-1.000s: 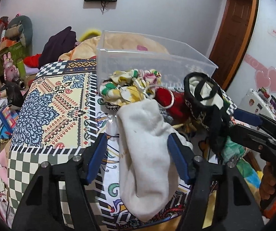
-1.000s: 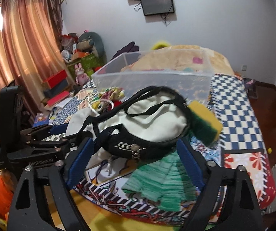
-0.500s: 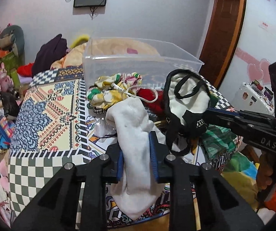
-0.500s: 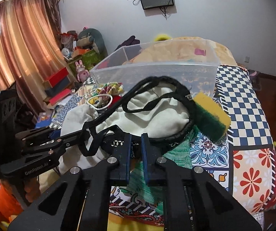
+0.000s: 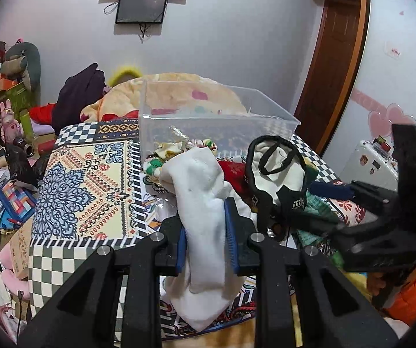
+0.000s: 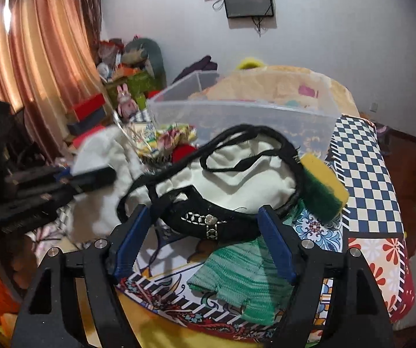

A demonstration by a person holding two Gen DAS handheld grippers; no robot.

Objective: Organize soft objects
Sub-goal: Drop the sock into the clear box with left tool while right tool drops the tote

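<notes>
Left tongs (image 5: 208, 232) pinch white sock (image 5: 205, 203); right tongs (image 6: 205, 237) straddle pouch (image 6: 237, 185).

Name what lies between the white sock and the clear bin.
In the left wrist view, a bundle of floral cloth lies between the white sock and the clear bin, right against the bin's near wall.

The left gripper (image 6: 91, 178) is motion-blurred; the clear bin's (image 5: 208, 121) contents are indistinct.
</notes>
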